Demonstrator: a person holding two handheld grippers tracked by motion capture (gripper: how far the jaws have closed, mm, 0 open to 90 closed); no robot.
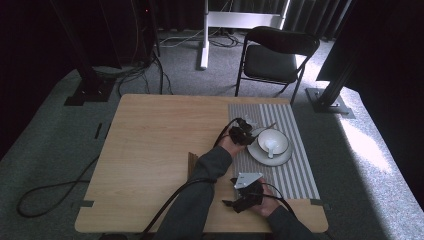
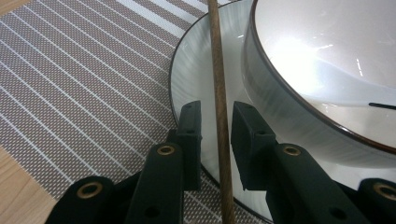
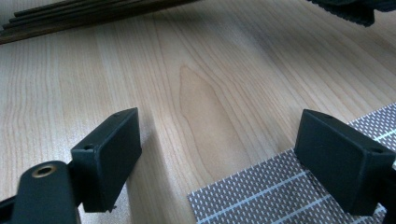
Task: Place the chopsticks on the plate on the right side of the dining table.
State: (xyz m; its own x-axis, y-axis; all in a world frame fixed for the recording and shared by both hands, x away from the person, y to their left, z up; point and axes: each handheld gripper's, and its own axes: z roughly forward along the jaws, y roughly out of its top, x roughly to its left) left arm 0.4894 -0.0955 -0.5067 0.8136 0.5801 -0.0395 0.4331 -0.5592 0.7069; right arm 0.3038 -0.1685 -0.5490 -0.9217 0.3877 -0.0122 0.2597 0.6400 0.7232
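We saw the left hand-held gripper (image 2: 215, 140) narrowed around a thin brown stick (image 2: 218, 84), its jaws close on either side, though we could not tell whether they pressed it. The stick lay across the rim of a white saucer (image 2: 196, 70), just beside the white bowl (image 2: 322, 60) standing on it. The right hand-held gripper (image 3: 217, 158) stood wide open and empty over the near corner of the striped mat (image 3: 280, 196).

The wooden tabletop (image 1: 160, 135) carried the mat at its right side; beyond it were grey carpet, a black folding chair (image 1: 277, 52) and loose cables.

From above, a white spoon (image 1: 270, 145) lay in the bowl. The right gripper view showed dark sticks (image 3: 88, 16) lying on the wood.
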